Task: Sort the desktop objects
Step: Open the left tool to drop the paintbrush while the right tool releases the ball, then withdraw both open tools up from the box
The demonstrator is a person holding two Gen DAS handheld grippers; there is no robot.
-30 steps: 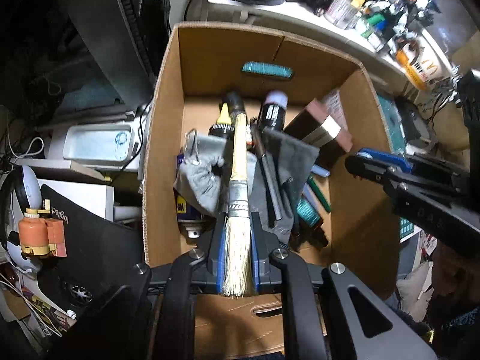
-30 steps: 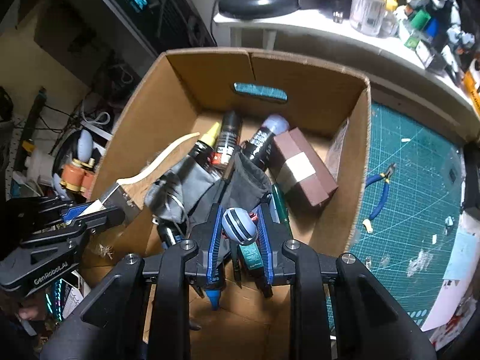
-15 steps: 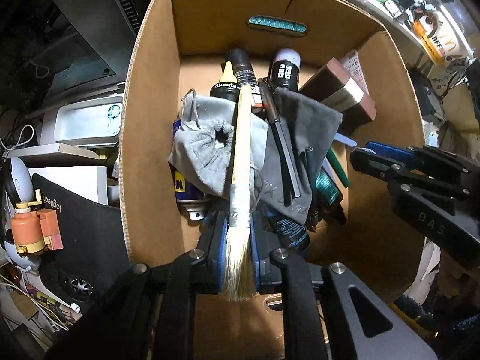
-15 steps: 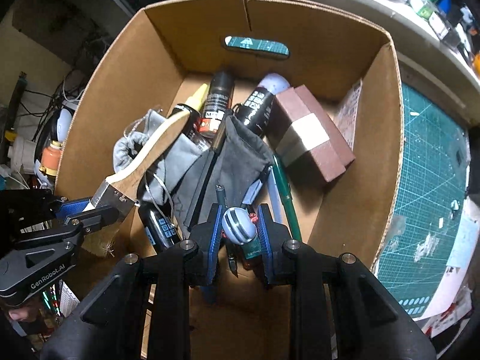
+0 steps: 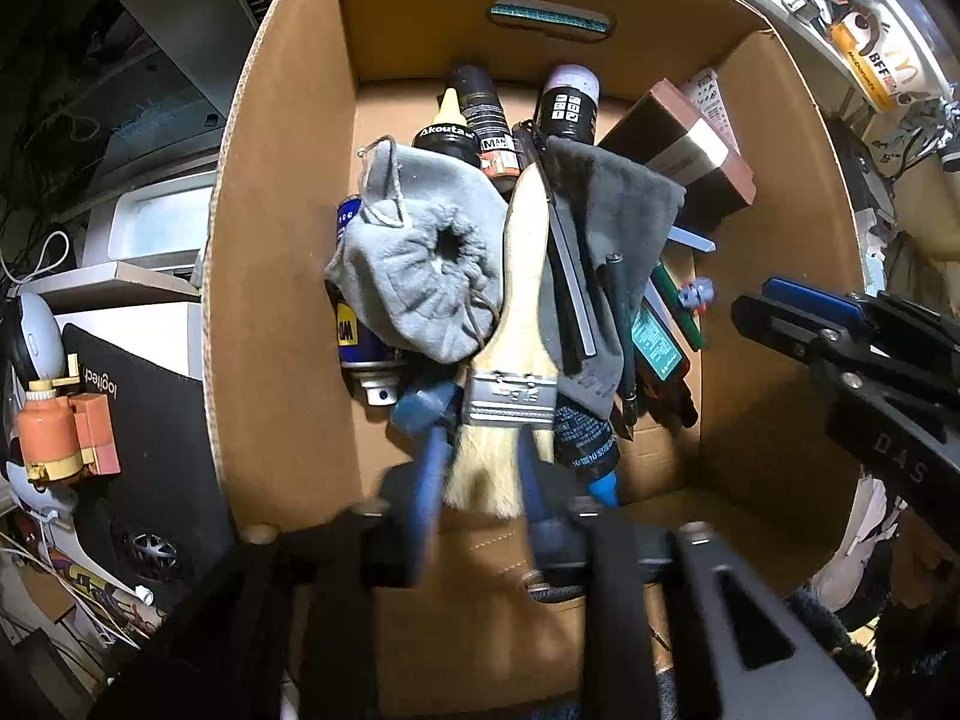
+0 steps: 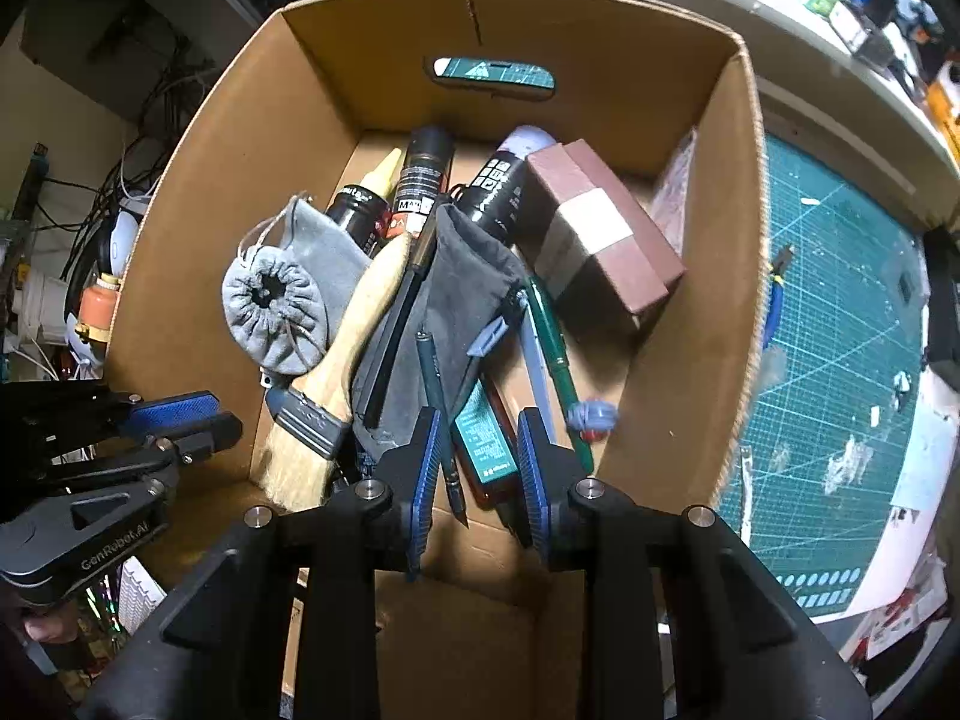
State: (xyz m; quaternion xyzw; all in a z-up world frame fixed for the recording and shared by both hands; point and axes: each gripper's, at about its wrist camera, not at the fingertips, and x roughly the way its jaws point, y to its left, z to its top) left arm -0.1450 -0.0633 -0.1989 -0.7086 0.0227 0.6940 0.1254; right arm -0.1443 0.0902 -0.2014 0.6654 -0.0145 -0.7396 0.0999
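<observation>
A wooden-handled paintbrush (image 5: 522, 276) (image 6: 360, 312) lies in the cardboard box (image 5: 240, 240) (image 6: 744, 240), across two grey pouches (image 5: 420, 276). My left gripper (image 5: 483, 480) hovers over its bristles. Its jaws are opening, and the bristles lie loose between the blurred fingers without being pressed. In the right wrist view the left gripper (image 6: 180, 420) sits apart from the brush. My right gripper (image 6: 477, 468) stands open over a green-labelled bottle (image 6: 486, 438), with nothing between its pads. A small blue-grey ball piece (image 6: 591, 414) (image 5: 696, 294) lies by the box's right wall.
The box also holds spray cans (image 6: 420, 180), a brown carton (image 6: 600, 240), pens and a flat file. A green cutting mat (image 6: 840, 300) with blue pliers (image 6: 774, 294) lies to the right. An orange toy (image 5: 54, 432) and a black mouse pad (image 5: 138, 420) sit on the left.
The left gripper sank into the box and let go of the brush, which now rests on the pouches. The striped ball left the right gripper and lies near the right wall.
</observation>
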